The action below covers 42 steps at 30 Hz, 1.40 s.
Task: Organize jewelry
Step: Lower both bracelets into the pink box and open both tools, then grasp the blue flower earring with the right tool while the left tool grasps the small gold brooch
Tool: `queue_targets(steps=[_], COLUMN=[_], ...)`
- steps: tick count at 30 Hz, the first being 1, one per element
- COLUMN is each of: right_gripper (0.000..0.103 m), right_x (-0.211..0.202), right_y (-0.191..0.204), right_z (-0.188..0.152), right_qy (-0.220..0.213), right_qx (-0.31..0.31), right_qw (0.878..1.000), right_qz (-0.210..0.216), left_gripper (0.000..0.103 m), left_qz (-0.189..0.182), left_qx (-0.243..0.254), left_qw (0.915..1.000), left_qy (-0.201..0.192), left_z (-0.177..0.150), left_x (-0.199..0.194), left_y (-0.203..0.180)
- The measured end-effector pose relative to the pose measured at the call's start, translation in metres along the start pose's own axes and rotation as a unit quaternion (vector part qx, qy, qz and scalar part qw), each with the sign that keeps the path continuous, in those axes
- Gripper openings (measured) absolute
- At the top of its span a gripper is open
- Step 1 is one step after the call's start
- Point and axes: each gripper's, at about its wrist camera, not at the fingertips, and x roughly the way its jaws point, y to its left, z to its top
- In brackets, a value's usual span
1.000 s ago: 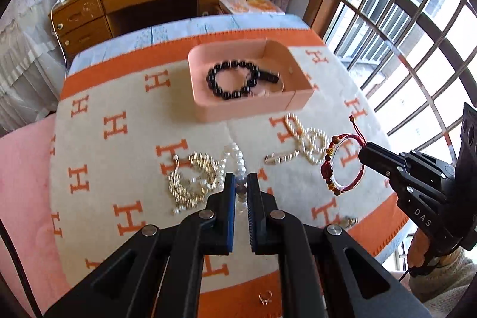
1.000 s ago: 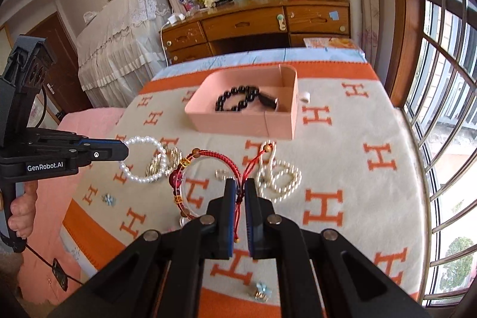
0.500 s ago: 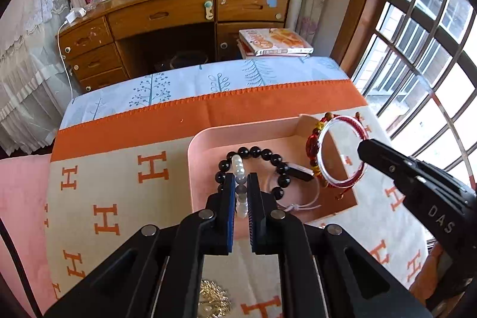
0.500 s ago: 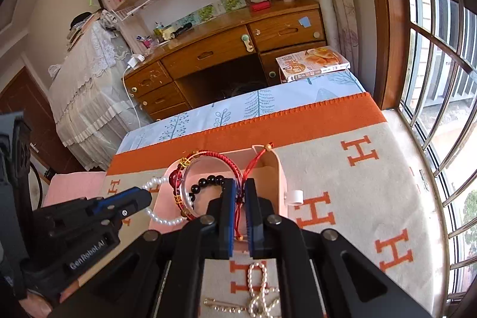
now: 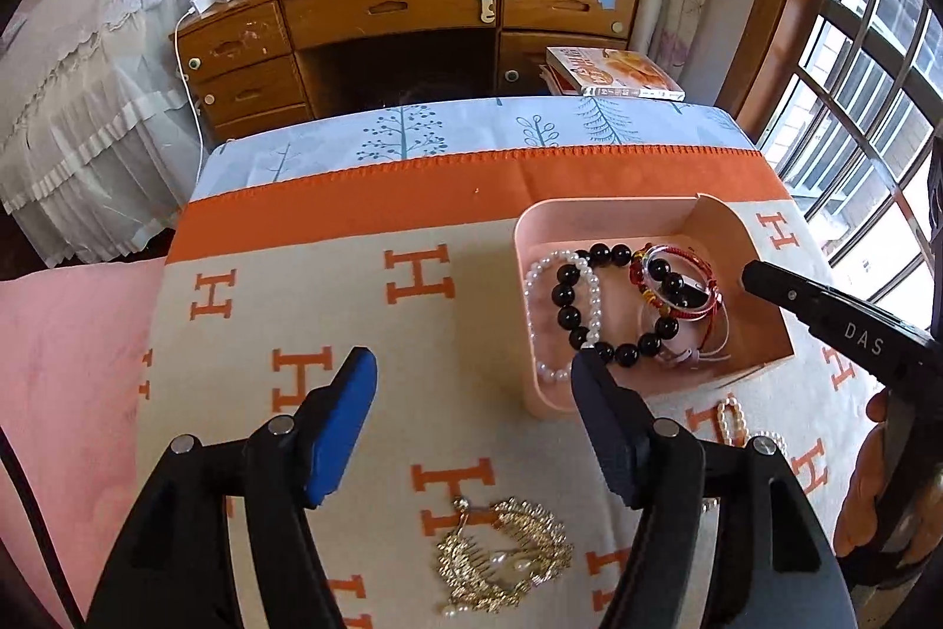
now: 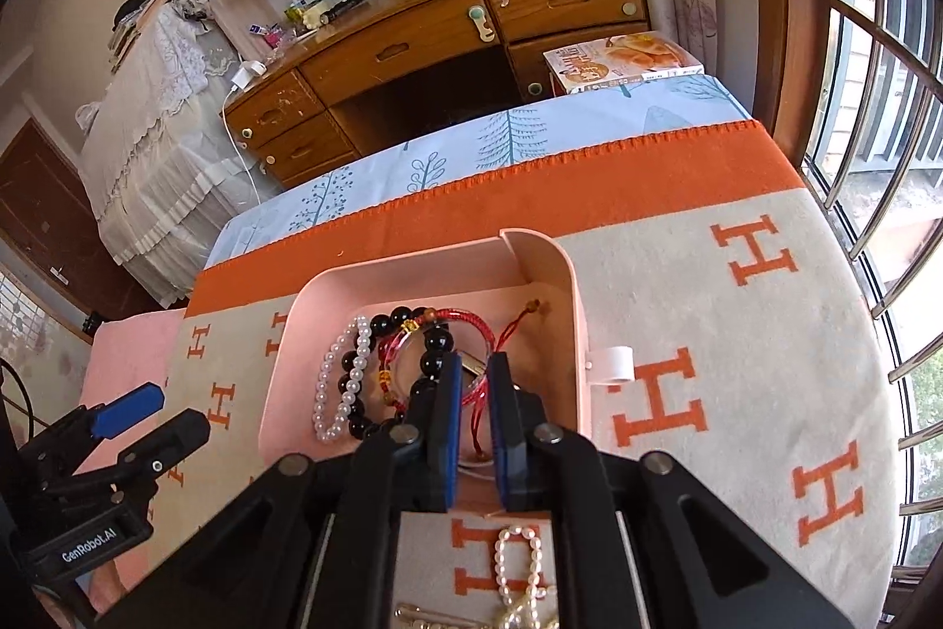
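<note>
writing: "das" in white on the black right gripper (image 5: 760,278) as seen from the left wrist; "genrobot.ai" on the black left gripper (image 6: 156,414) as seen from the right wrist; orange "h" letters repeated on the cream and orange woven blanket (image 5: 412,346).
container: shallow pink rectangular tray (image 5: 619,213) on the blanket.
contents: white pearl bead bracelet (image 5: 533,310), black round-bead bracelet (image 5: 566,296) and red braided cord bracelet with clear bangle (image 5: 704,278), all overlapping inside the tray.
left gripper state: blue-padded jaws opening, nothing between them; right finger tip overlaps the tray's near wall.
right gripper state: jaws almost pressed together over the tray, a red cord strand in the narrow gap; contact cannot be told.
outside tray: gold fan-shaped hair comb (image 5: 507,552) near the left gripper; small-pearl looped chain (image 6: 518,564) below the right gripper.
surroundings: wooden drawer desk (image 5: 406,10); book with pastry cover (image 6: 625,60) at the bed's far end.
</note>
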Motion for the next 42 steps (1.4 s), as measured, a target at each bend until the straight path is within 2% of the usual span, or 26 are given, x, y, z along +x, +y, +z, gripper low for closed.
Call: queue_targets(steps=[7,9,11,16,22,24,25,27,33,36,38,42], right_gripper=[0.01,0.01,0.01,0.01,0.01,0.014,0.022,0.03,0.03,0.03,0.03,0.03], right_x=[-0.037,-0.05,-0.062,-0.086,-0.101,-0.103,-0.104,-0.107,-0.118,-0.117,-0.116,-0.116], right_y=[0.014,0.02,0.025,0.04,0.052,0.051,0.051,0.049,0.021,-0.002,-0.017,-0.04], right_z=[-0.023,-0.033,-0.043,-0.072,-0.105,-0.116,-0.121,-0.133,-0.175,-0.192,-0.202,-0.218], right_qy=[0.001,-0.001,-0.002,0.003,0.022,0.031,0.035,0.041,0.046,0.058,0.069,0.079], right_qx=[-0.038,-0.052,-0.065,-0.1,-0.129,-0.133,-0.138,-0.148,-0.175,-0.159,-0.13,-0.067], right_qw=[0.999,0.999,0.998,0.995,0.991,0.99,0.989,0.987,0.983,0.986,0.989,0.995], right_qz=[0.003,0.005,0.007,0.017,0.038,0.046,0.047,0.041,0.012,-0.006,-0.003,0.008], left_gripper=[0.068,0.076,0.078,0.078,0.078,0.078,0.078,0.078,0.078,0.078,0.078,0.078], left_qz=[0.017,0.024,0.028,0.039,0.036,0.029,0.027,0.026,0.007,0.026,0.028,-0.019], left_qx=[0.002,0.0,-0.005,-0.008,-0.001,0.011,0.021,0.041,0.116,0.157,0.159,0.114], left_qw=[0.9998,0.9997,0.9996,0.9992,0.9993,0.9995,0.9994,0.9988,0.9931,0.9868,0.9867,0.9933], left_qy=[-0.002,-0.001,-0.005,-0.004,0.002,0.003,0.002,0.001,-0.014,-0.028,-0.02,0.003], left_z=[-0.033,-0.044,-0.056,-0.089,-0.134,-0.148,-0.155,-0.169,-0.206,-0.217,-0.22,-0.217], left_x=[-0.036,-0.046,-0.058,-0.078,-0.088,-0.089,-0.088,-0.087,-0.081,-0.075,-0.069,-0.061], left_y=[0.03,0.039,0.048,0.067,0.078,0.078,0.077,0.077,0.081,0.081,0.085,0.092])
